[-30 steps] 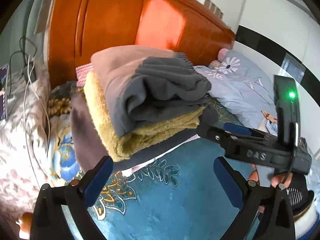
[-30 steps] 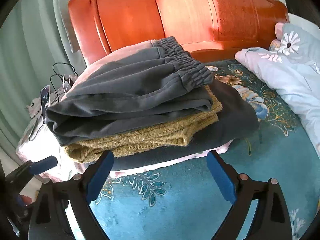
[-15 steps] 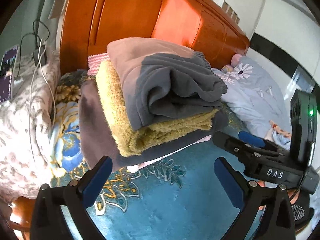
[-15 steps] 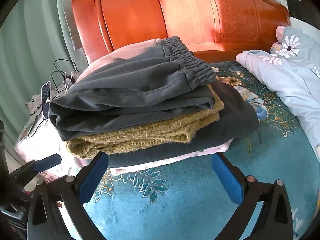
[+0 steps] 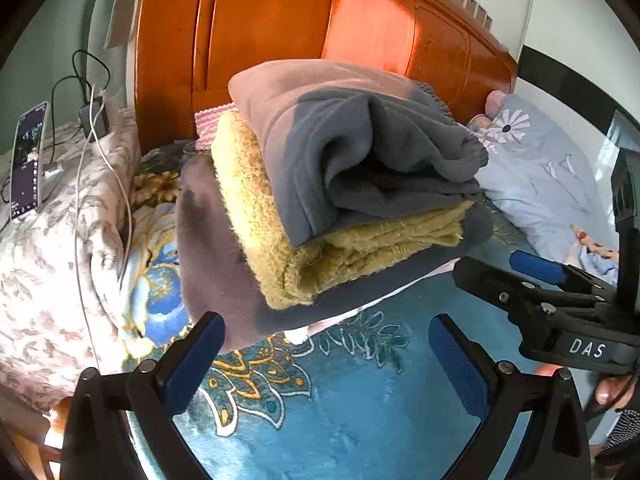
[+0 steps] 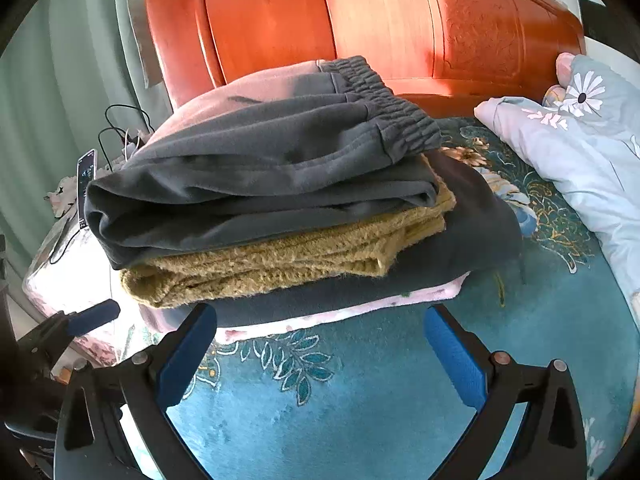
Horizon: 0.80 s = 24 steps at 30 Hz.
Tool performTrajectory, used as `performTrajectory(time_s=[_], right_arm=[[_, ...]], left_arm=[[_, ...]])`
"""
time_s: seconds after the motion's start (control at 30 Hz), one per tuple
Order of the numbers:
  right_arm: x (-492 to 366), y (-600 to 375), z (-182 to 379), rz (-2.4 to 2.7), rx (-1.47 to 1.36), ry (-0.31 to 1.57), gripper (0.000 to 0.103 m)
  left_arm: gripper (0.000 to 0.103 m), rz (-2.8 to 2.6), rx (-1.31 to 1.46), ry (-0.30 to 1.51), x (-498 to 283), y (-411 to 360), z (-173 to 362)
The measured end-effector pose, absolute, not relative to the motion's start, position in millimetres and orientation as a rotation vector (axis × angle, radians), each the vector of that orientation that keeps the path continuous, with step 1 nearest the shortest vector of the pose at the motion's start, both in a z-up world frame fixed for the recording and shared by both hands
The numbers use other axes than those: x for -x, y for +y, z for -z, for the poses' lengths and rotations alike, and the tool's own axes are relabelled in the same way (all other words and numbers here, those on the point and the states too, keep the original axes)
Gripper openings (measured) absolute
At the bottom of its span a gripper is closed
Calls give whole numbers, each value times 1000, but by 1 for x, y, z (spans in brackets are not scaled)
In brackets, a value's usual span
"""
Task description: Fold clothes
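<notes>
Bedroom, teal floral bedspread (image 6: 360,420), orange wooden headboard (image 6: 360,20) behind. Folded stack mid-bed, nearer the headboard: grey pants (image 6: 260,168) on top, elastic waistband toward headboard; mustard knit (image 6: 300,260) under; dark grey garment (image 6: 472,232) below that; pink cloth (image 6: 320,316) at the bottom, touching bedspread.

Left view: same stack from its corner, pants (image 5: 360,160) with fold opening toward the lens, knit (image 5: 280,240) sticking out past the pants on the near side, dark garment (image 5: 212,260) spread wide beneath. Shown here only: striped pink fabric (image 5: 208,120) behind the stack, floral pillow (image 5: 48,260) at left with phone (image 5: 28,160) leaning on it, white cable (image 5: 104,168) trailing over it. Right gripper (image 5: 536,276) in from the right, short of the stack's right edge, "DAS" on its body; hand behind it.

Right view: stack side-on, layers clearly stepped. Pale blue quilt (image 6: 580,152) with daisy print at right, well apart from the stack. Phone (image 6: 86,184) small at far left. Left gripper (image 6: 94,316) just a blue tip at lower left, near the stack's left corner.

Left gripper (image 5: 324,356) spread wide, empty, just short of the stack. Right gripper (image 6: 320,352) likewise spread, empty, tips just before the pink edge.
</notes>
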State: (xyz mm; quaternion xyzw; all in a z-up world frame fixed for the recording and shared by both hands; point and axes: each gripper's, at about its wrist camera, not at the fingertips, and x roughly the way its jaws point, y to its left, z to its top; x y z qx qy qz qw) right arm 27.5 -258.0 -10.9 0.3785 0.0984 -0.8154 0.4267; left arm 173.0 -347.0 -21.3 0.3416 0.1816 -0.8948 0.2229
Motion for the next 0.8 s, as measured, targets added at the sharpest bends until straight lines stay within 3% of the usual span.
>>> performTrajectory(time_s=[0.8], right_arm=[[-24, -258, 23, 2011, -995, 251, 103]], left_arm=[[103, 2439, -958, 458, -168, -341, 27]])
